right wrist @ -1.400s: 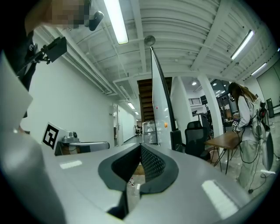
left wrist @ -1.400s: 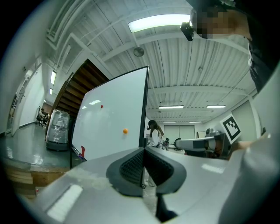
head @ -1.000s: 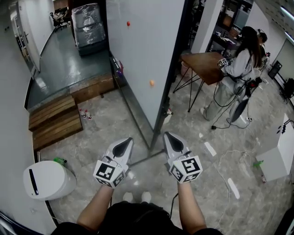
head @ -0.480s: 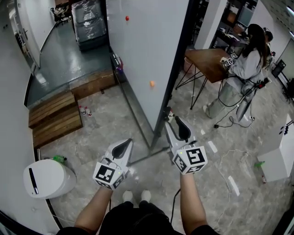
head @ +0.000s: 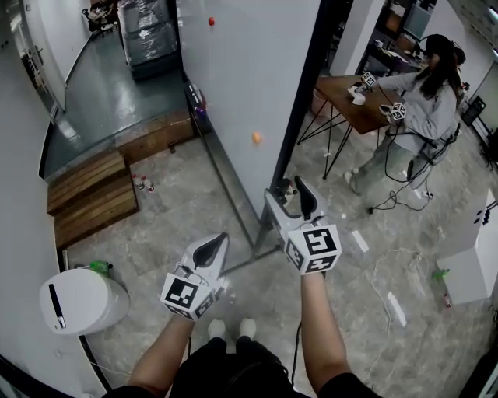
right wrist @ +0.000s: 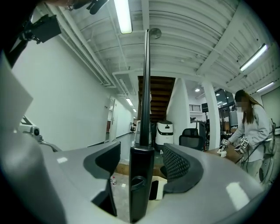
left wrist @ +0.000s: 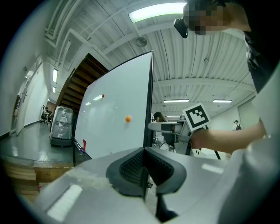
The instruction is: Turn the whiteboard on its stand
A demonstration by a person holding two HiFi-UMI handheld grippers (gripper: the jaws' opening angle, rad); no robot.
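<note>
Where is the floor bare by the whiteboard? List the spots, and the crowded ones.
Bare floor lies between the steps and the whiteboard, this side of the bottles. Crowded on the right: table, person, cables.

1 whiteboard w/ 2 magnets on it: 1 red magnet, 1 orange magnet. 2 grippers in front of it: left gripper, right gripper. Left of whiteboard: 2 wooden steps, 2 small bottles, 1 white rounded unit. Right of it: 1 table, at least 1 person.
</note>
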